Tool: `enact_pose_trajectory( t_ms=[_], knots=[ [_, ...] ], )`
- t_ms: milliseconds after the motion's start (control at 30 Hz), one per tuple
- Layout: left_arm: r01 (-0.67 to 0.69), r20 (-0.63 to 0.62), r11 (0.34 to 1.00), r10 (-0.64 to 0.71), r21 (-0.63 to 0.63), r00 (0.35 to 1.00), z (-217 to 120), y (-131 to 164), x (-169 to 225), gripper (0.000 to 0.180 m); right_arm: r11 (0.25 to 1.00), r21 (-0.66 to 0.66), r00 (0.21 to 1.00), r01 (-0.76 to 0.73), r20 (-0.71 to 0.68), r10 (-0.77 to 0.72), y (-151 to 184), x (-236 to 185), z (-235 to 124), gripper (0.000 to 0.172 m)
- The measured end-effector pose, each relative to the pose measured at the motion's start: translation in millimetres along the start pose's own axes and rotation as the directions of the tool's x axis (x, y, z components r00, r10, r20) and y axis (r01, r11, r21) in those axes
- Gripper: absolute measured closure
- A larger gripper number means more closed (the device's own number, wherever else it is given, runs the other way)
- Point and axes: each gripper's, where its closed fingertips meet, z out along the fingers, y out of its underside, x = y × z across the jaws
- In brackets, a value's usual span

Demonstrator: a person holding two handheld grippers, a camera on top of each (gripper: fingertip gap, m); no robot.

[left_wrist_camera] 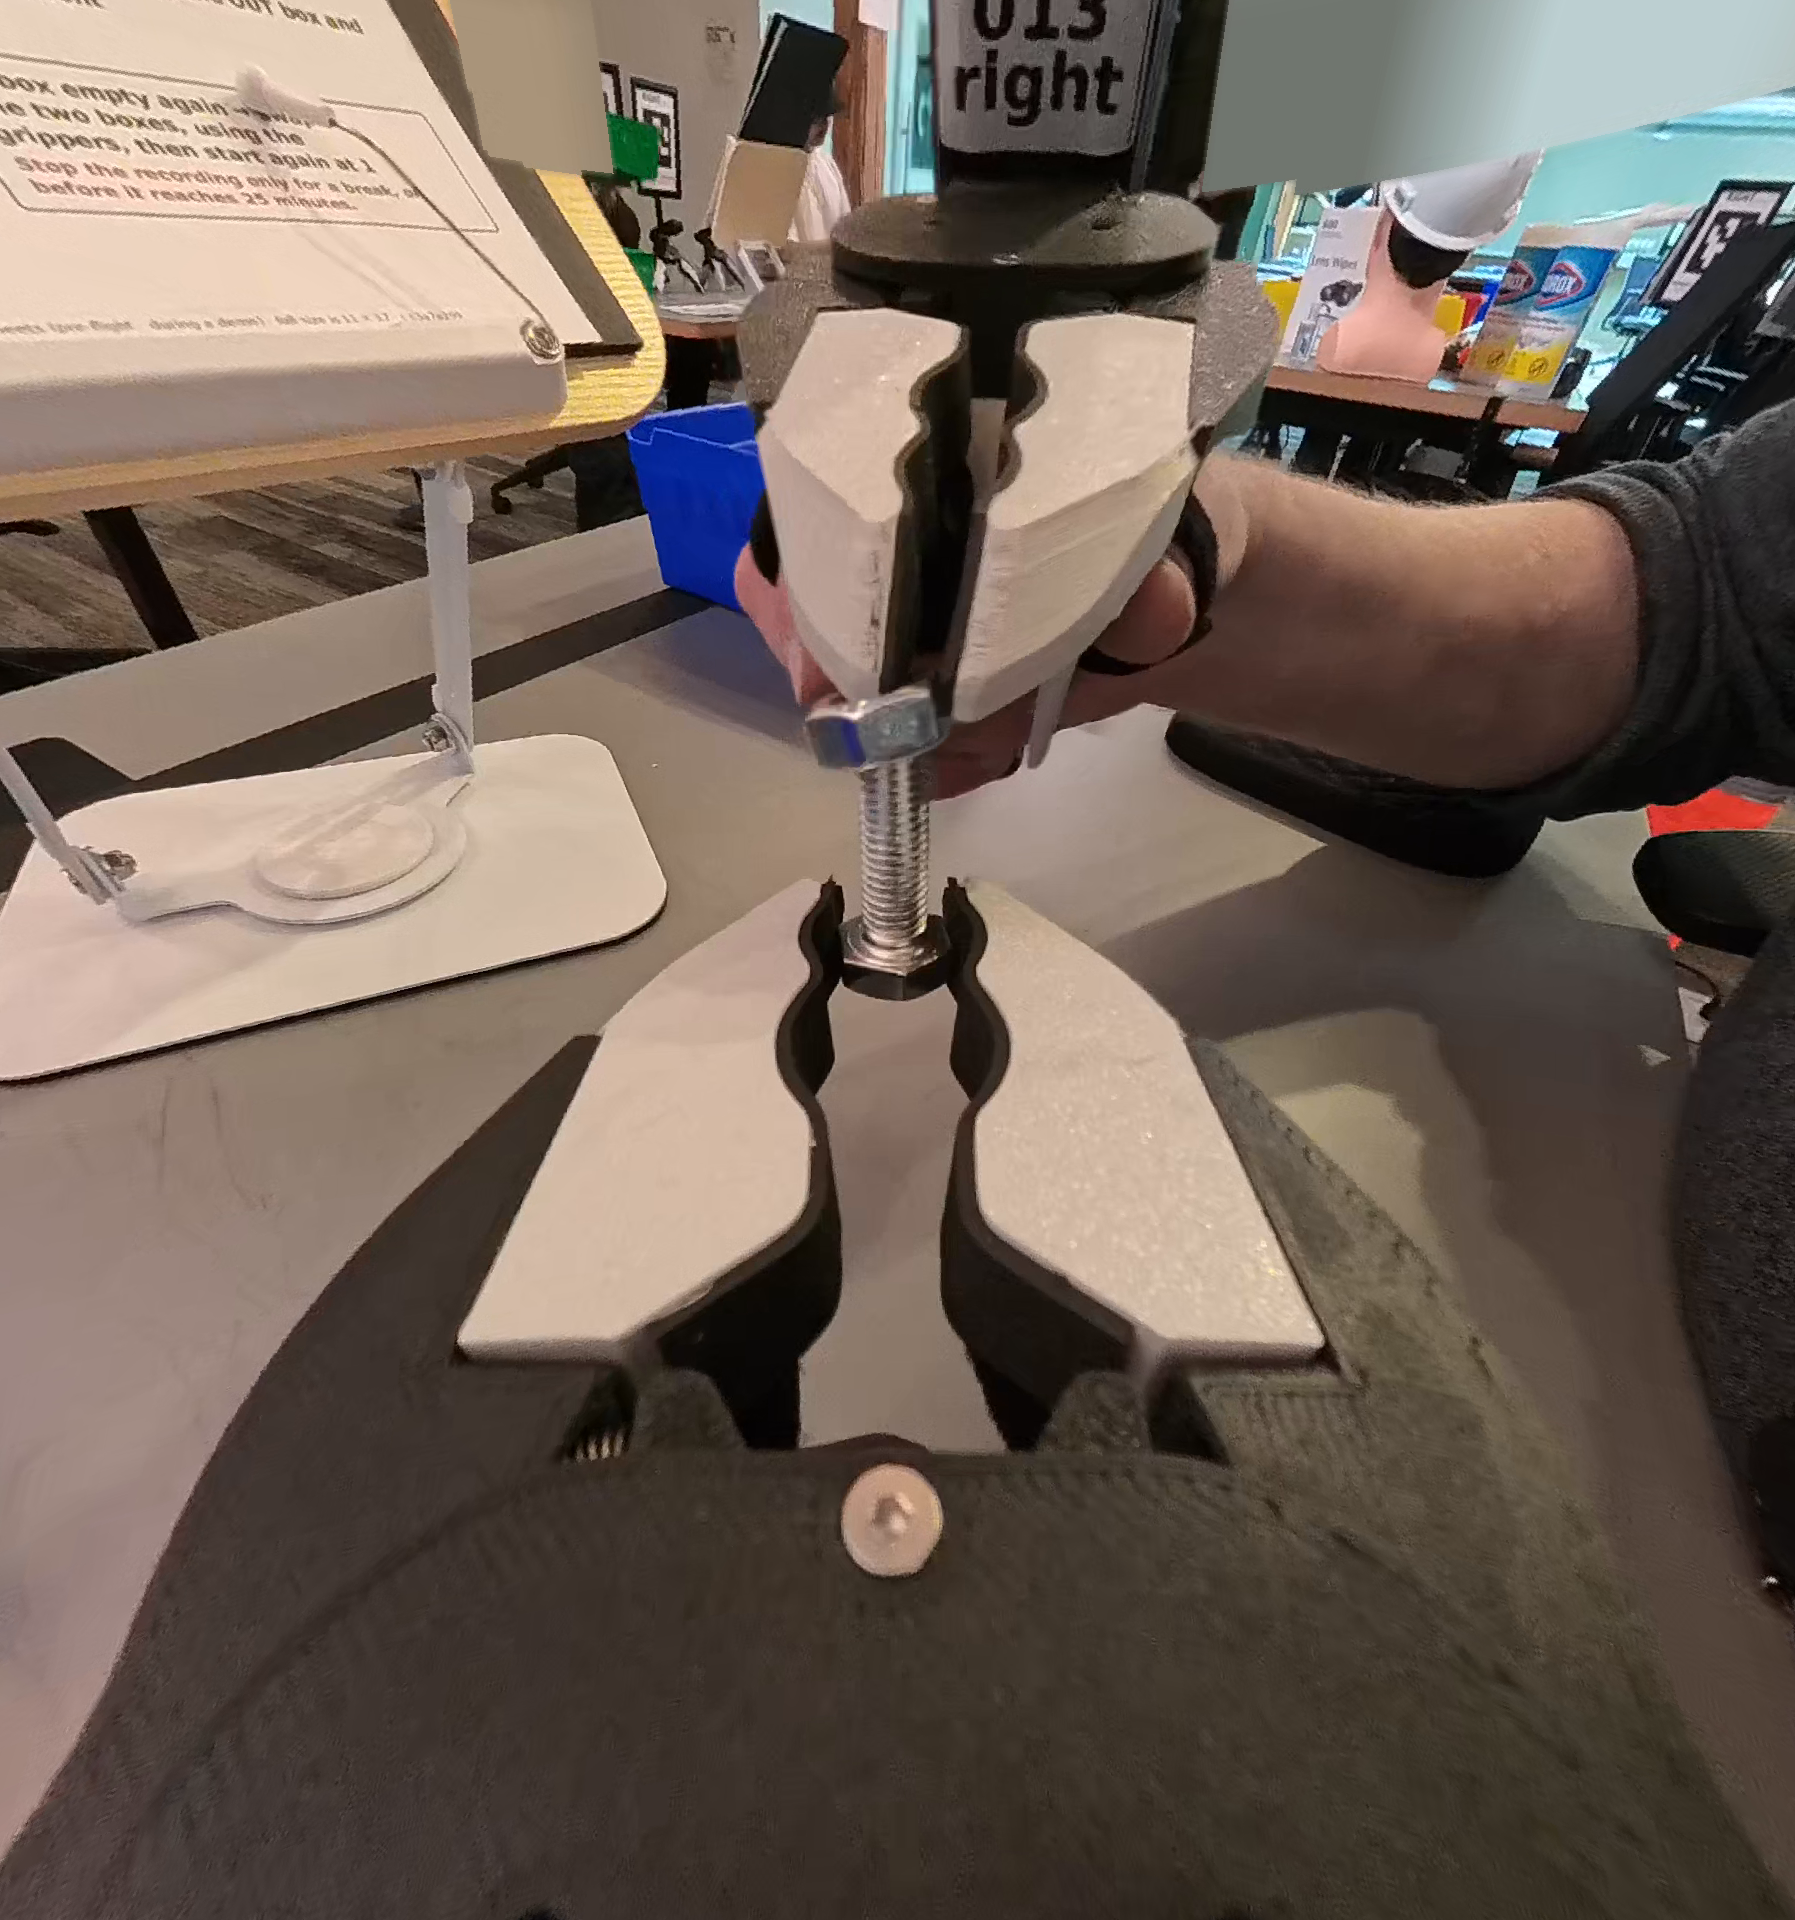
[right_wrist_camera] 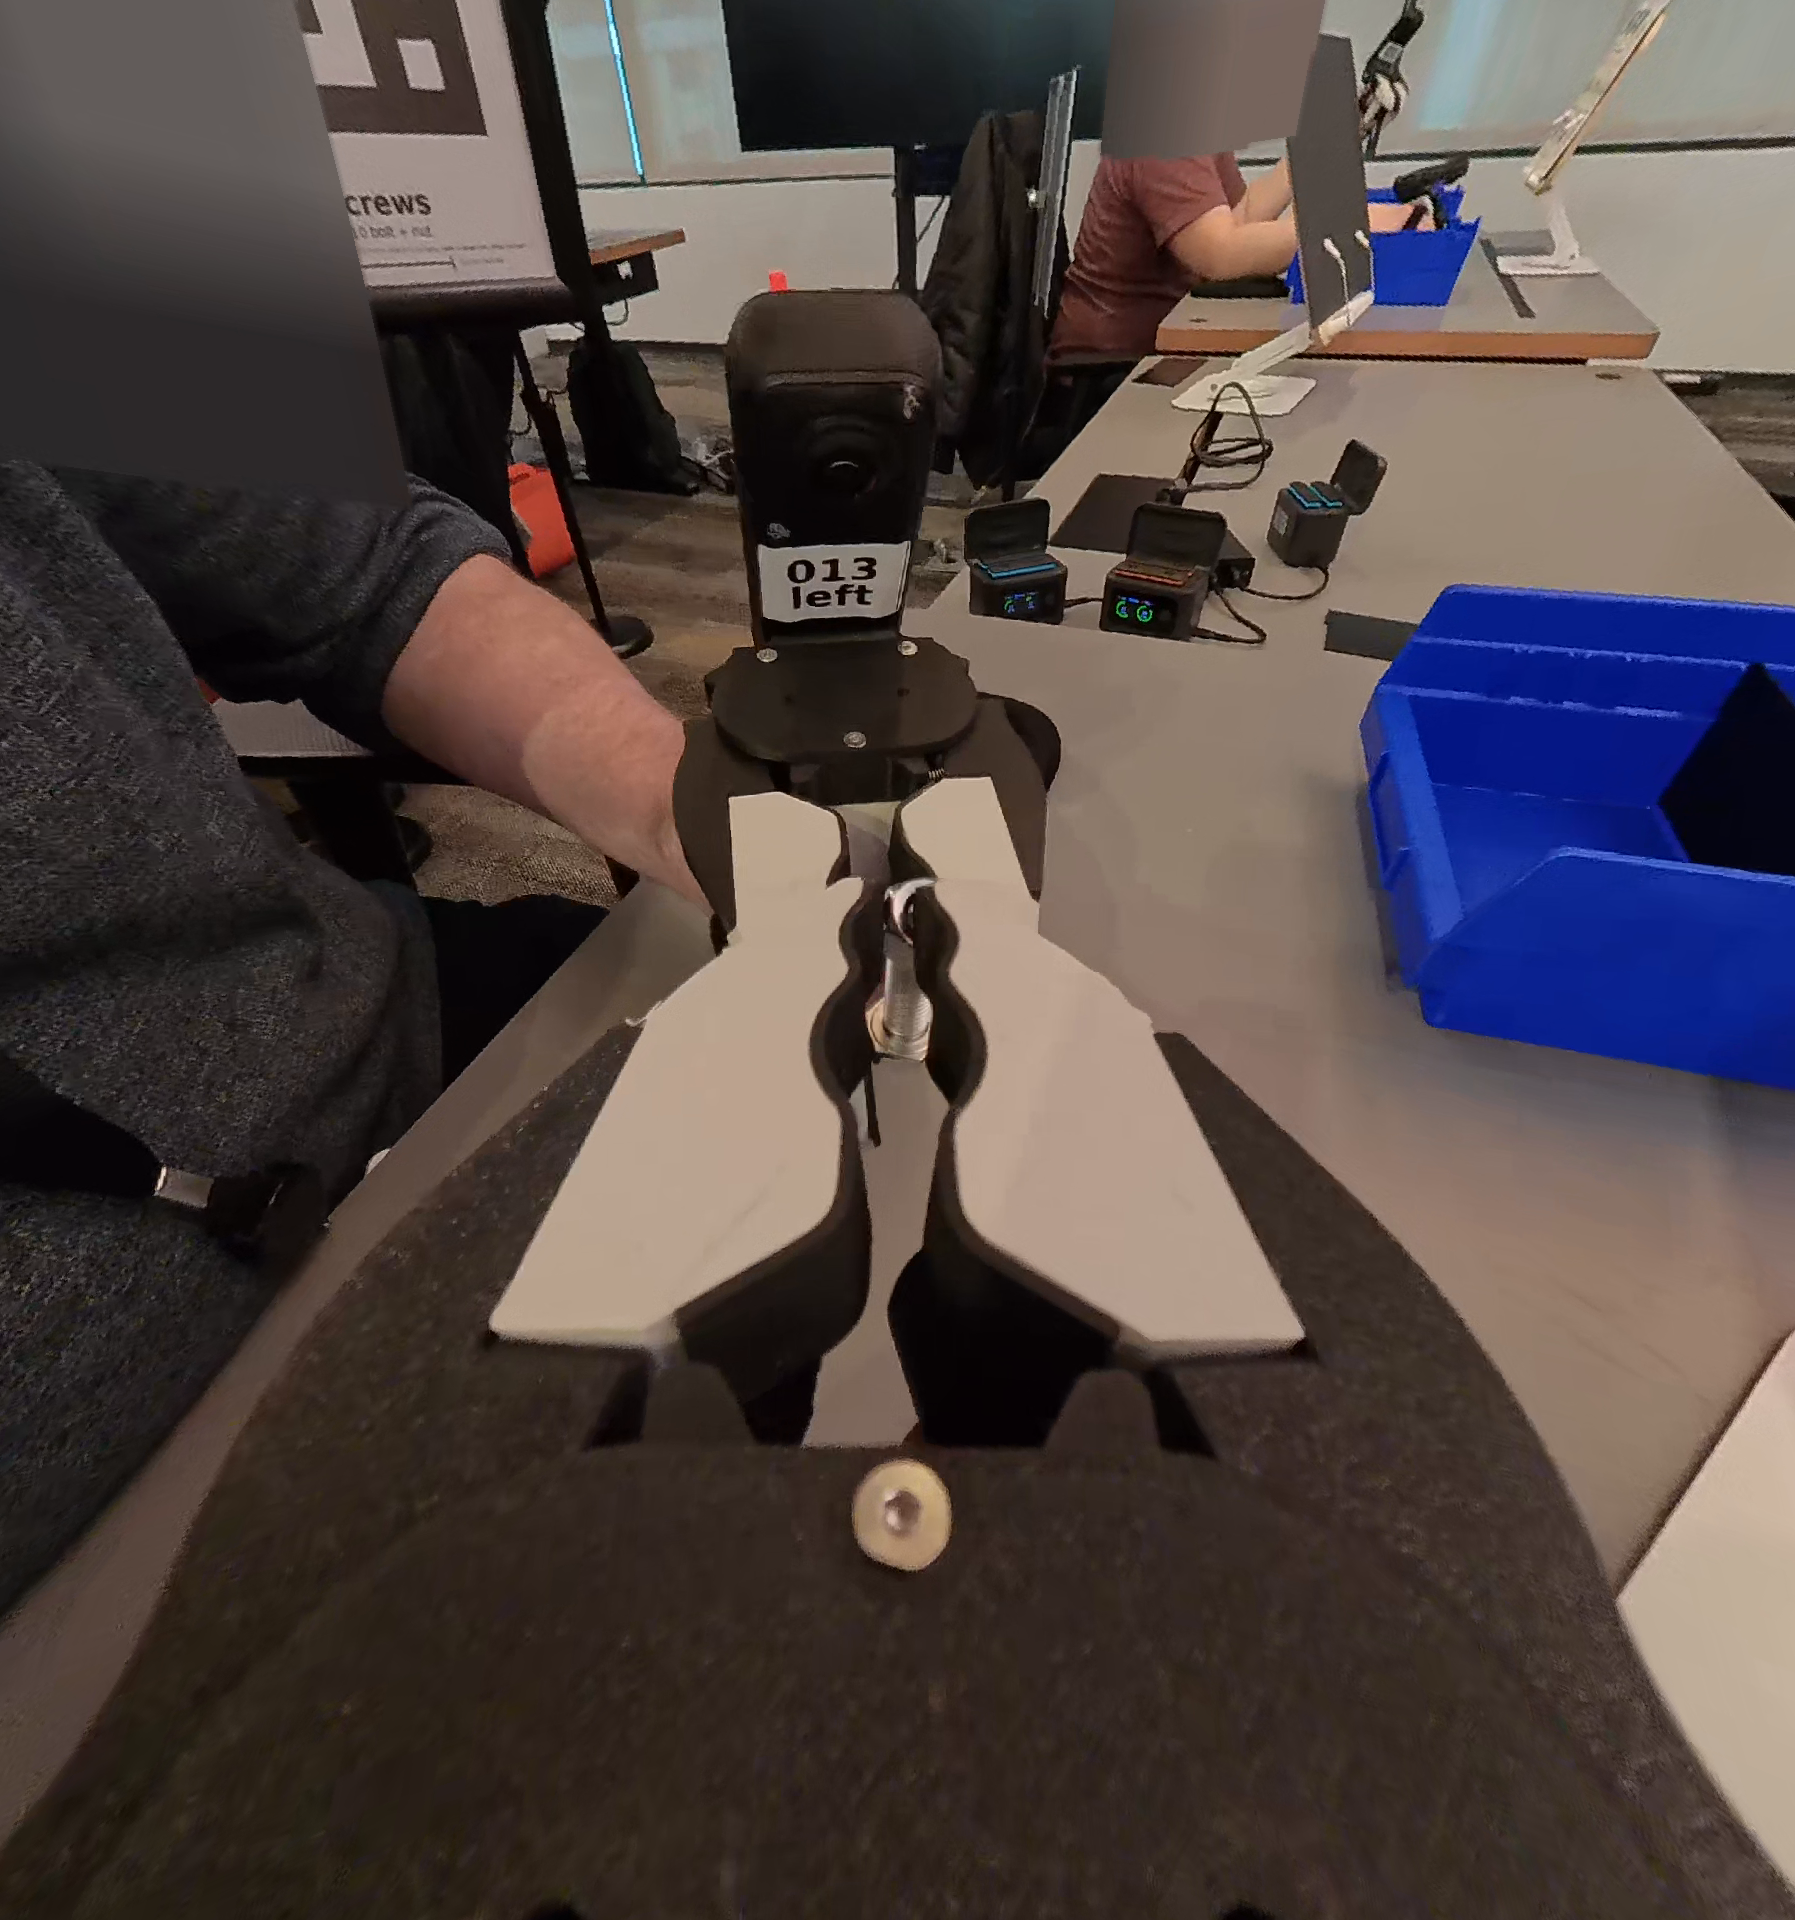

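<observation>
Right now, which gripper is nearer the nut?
The left gripper: its pads clamp the nut. The right gripper sits at the far end of the bolt, its head.

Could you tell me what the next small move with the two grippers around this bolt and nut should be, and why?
Probably turn the right gripper about the bolt's axis: its fingers pinch the bolt head, while the left gripper clamps the nut at the thread's end.

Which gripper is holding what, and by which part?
Left gripper clamps the nut at the bolt's threaded end; right gripper pinches the bolt's head.
</observation>
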Motion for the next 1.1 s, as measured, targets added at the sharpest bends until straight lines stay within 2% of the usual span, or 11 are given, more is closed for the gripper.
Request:
enact_pose_trajectory(
  t_ms=[233, 367, 1100],
  knots=[
    [0.002, 0.007, 1.000, -0.002, -0.003, 1.000, 0.2, 0.0, -1.4, 0.162, 0.998, -0.012, 0.997, 0.060, -0.052, -0.060, 0.6, -0.3, 0.3, 0.167],
    [-0.009, 0.016, 1.000, 0.010, -0.027, 1.000, 3.0, 4.4, -1.0, 0.162, 0.990, -0.066, 0.988, 0.125, -0.082, -0.131, 4.8, -1.8, 2.9, 0.167],
    [-0.022, 0.034, 0.999, 0.023, -0.031, 0.999, 1.4, 4.2, -5.4, 0.162, 0.991, -0.062, 0.987, 0.117, -0.099, -0.123, 1.9, -0.2, 0.5, 0.154]
  ],
)
